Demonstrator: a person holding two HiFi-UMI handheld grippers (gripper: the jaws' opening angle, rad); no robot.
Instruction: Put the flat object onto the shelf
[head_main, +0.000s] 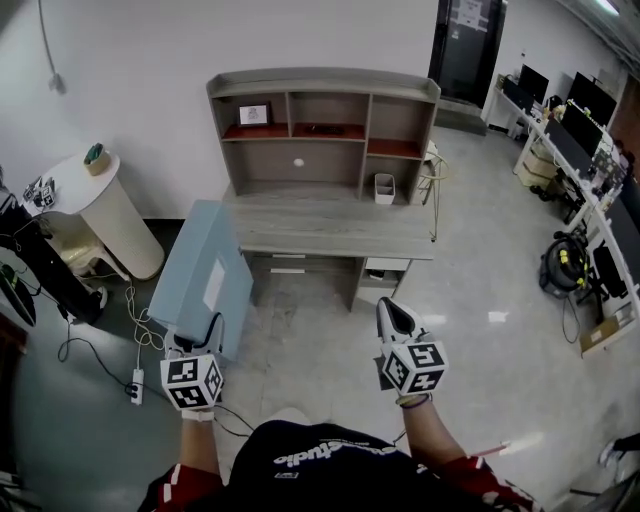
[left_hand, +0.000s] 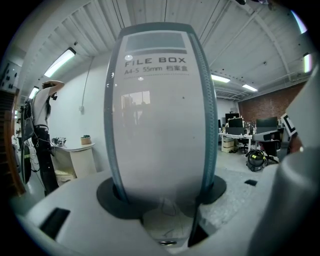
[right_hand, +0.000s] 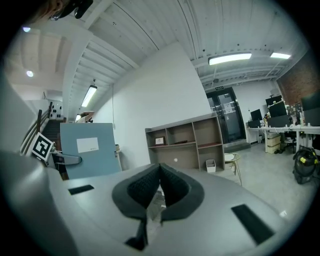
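A flat light-blue file box (head_main: 202, 277) with a white label is held upright in front of the desk, its narrow spine (left_hand: 157, 110) filling the left gripper view. My left gripper (head_main: 208, 330) is shut on the box's lower edge, one jaw on each face. My right gripper (head_main: 393, 316) hangs to the right of it, shut with nothing between its dark pads (right_hand: 172, 187). The right gripper view shows the box (right_hand: 87, 149) off to its left. The grey desk with its shelf unit (head_main: 325, 118) stands ahead against the white wall; the shelf unit (right_hand: 186, 142) lies straight ahead of the right gripper.
The shelves hold a small picture frame (head_main: 254, 114) and a dark flat item (head_main: 325, 128); a white bin (head_main: 384, 188) stands on the desktop. A round white table (head_main: 95, 200) and floor cables with a power strip (head_main: 137, 385) lie left. Office desks (head_main: 585, 135) line the right. A person (left_hand: 41, 135) stands far left.
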